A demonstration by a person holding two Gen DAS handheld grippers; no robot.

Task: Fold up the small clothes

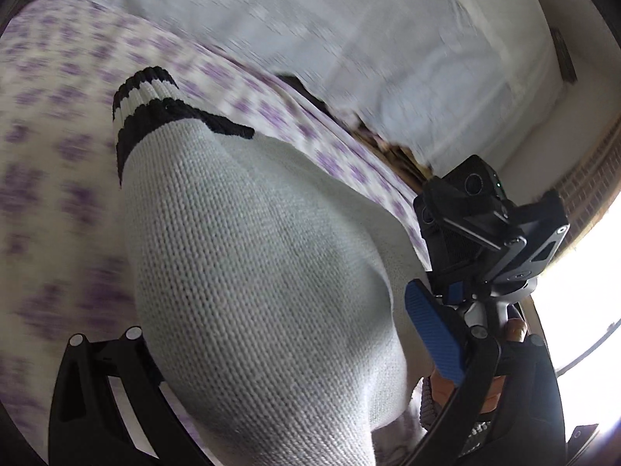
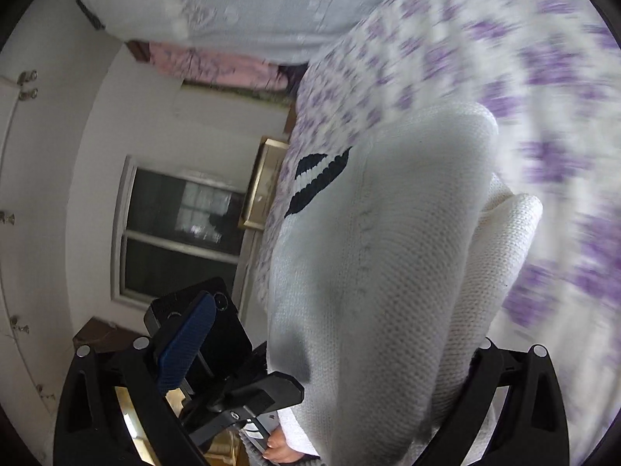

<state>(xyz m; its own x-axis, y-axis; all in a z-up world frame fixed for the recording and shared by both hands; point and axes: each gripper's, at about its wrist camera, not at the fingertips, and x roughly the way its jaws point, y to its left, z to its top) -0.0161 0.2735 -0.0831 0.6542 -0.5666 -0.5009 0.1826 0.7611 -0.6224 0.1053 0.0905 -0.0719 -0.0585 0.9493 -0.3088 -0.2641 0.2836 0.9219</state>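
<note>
A white knit sweater with a black-striped cuff rises from the flowered bedsheet and fills the gap of my left gripper. Its jaws stand wide apart. The blue right pad shows beside the knit, and the left pad is hidden. In the right wrist view the same sweater covers the right side of my right gripper. The blue left pad stands clear of the knit. I cannot see any grip on the cloth.
The two grippers sit close together: the right gripper's body is beside my left one, and the left gripper's body beside my right one. A pale blanket lies at the bed's far side. A window, a framed picture and a hand show.
</note>
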